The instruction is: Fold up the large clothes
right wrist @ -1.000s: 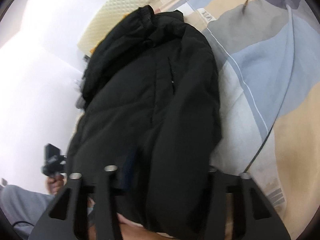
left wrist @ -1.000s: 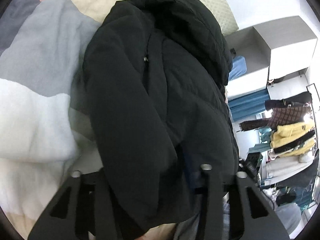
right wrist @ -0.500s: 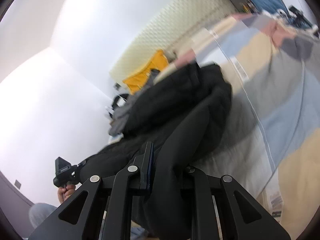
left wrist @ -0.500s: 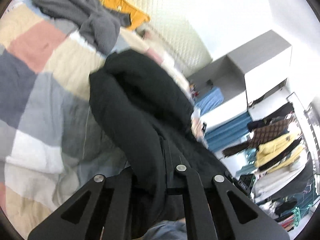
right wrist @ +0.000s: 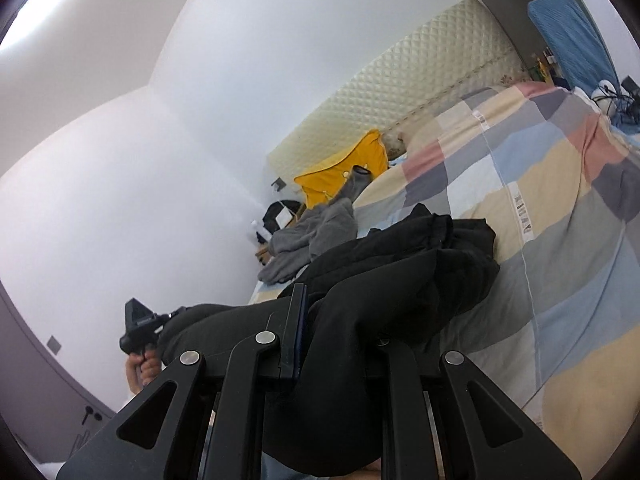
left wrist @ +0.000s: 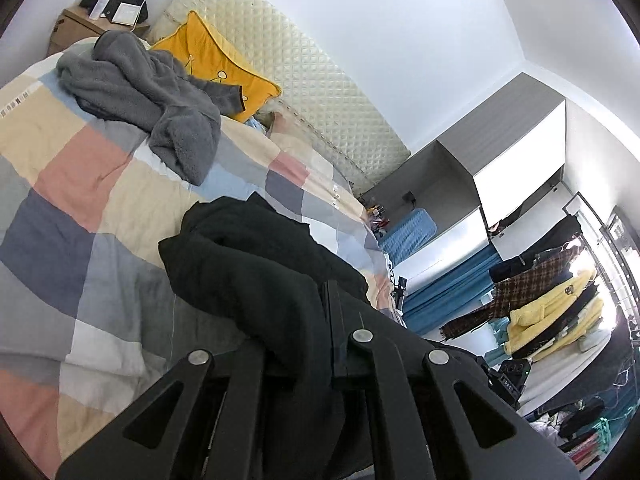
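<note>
A black padded jacket [left wrist: 248, 264] lies on the checked bed cover [left wrist: 80, 184], its near edge lifted. My left gripper [left wrist: 296, 340] is shut on the jacket's near hem, with cloth bunched between the fingers. In the right wrist view the same jacket [right wrist: 400, 272] stretches from the bed toward me. My right gripper [right wrist: 340, 336] is shut on the other part of the hem. The left gripper and its hand [right wrist: 140, 340] show at the left of that view, holding the jacket's far corner.
A grey fleece garment [left wrist: 152, 92] lies crumpled at the head of the bed beside a yellow pillow [left wrist: 216, 64]. A quilted headboard [left wrist: 312, 80] stands behind. A wardrobe [left wrist: 500, 168] and a rack of hanging clothes [left wrist: 552, 304] are to the right.
Both grippers closed on the jacket's near hem and tilted up and back, lifting it. The view swung from looking down on the jacket to looking along the bed.
</note>
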Available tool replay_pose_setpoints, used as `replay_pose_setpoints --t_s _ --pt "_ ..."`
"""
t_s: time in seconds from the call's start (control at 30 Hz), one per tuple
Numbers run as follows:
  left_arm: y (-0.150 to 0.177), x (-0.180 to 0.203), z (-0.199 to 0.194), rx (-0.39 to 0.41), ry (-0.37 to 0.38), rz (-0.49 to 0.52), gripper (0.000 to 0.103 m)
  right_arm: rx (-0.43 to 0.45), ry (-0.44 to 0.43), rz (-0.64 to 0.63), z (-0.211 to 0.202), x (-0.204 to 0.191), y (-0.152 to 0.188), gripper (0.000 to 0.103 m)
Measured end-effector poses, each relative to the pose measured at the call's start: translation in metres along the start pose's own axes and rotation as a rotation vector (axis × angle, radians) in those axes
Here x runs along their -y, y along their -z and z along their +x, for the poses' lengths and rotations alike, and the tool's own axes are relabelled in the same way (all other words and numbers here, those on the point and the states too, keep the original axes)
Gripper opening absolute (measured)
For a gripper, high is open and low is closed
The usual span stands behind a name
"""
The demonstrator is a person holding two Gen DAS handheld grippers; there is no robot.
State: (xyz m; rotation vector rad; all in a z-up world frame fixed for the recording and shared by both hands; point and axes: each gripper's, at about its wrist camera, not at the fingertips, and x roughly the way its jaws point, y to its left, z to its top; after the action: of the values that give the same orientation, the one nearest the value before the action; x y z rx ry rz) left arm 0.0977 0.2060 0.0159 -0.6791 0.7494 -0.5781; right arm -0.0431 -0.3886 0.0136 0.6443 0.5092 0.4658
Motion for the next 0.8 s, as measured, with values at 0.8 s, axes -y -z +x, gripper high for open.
replay_pose_setpoints --t_s 0.8 --pt "-0.005 0.032 0.009 -0.169 -0.155 0.052 0.005 -0.008 0.11 0.017 0.013 0.017 -0.037 0.012"
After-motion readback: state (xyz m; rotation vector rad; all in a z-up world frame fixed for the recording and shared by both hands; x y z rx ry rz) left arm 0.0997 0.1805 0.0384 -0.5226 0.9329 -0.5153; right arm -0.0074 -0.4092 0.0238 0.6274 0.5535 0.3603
